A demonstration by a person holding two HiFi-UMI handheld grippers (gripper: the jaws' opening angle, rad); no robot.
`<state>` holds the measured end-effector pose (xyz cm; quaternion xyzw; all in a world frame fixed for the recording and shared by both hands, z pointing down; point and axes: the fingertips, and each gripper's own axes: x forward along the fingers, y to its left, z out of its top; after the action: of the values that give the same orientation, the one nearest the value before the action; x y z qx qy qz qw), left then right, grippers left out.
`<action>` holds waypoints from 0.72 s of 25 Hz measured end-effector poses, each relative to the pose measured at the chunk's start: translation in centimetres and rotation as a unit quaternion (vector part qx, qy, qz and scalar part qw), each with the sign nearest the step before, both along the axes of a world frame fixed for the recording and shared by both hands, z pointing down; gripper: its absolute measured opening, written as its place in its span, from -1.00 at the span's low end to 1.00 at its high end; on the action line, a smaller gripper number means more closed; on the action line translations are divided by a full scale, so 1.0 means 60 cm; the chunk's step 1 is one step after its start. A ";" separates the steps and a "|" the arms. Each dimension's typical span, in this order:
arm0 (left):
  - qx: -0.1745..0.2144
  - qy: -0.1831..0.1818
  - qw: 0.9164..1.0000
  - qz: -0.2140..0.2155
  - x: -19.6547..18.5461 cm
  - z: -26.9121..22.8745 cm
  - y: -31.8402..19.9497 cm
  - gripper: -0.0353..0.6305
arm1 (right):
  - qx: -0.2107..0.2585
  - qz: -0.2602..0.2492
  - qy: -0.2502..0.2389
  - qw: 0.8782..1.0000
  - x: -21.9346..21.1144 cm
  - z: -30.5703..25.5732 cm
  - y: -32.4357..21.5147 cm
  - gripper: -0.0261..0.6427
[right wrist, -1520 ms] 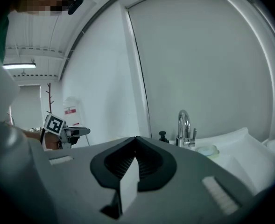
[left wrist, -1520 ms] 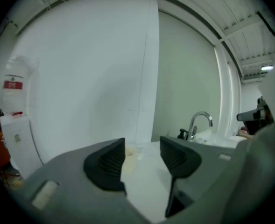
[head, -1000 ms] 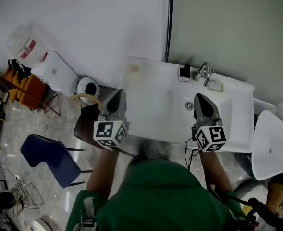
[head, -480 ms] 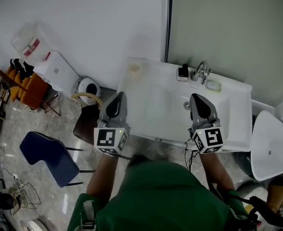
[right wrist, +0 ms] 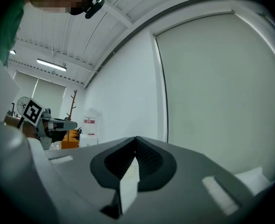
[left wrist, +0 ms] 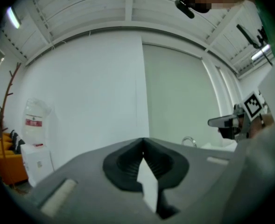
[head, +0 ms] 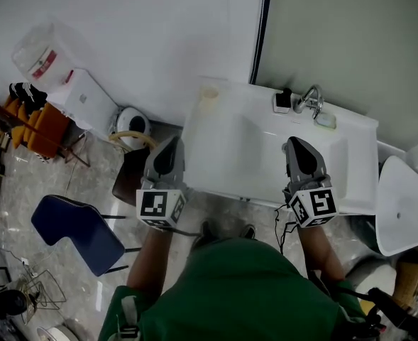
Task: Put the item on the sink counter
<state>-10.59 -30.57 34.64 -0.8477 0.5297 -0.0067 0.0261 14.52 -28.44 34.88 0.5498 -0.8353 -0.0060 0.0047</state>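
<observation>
Both grippers are pressed together with nothing between the jaws: our left gripper (head: 169, 145) hangs just off the left edge of the white sink counter (head: 356, 163), and our right gripper (head: 297, 146) is over the counter's front half. Along the back we see a pale cup (head: 209, 91) at the left corner, a small dark object (head: 282, 101) just beside the faucet (head: 310, 98), and a pale green piece (head: 327, 120) to its right, all well apart from both tools. We can't tell which one is the task's item.

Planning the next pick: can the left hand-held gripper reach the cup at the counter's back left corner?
Probably yes: nothing stands between the left hand-held gripper and the cup, though its shut jaws must open first.
</observation>
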 end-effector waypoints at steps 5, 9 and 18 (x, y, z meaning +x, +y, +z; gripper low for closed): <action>-0.012 0.001 1.000 0.011 -0.029 0.020 -0.005 -0.90 | 0.005 0.008 0.014 1.000 -0.037 -0.002 0.003 -0.93; -0.016 0.007 1.000 0.015 -0.045 0.019 -0.015 -0.90 | 0.009 0.022 0.021 1.000 -0.050 -0.004 0.003 -0.93; -0.011 0.012 1.000 0.021 -0.053 0.016 -0.022 -0.90 | 0.005 0.030 0.010 0.999 -0.062 0.000 0.005 -0.93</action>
<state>-13.79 -31.91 35.59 -0.8587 0.5123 -0.0023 0.0103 10.78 -28.11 34.87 0.5748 -0.8181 -0.0162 0.0107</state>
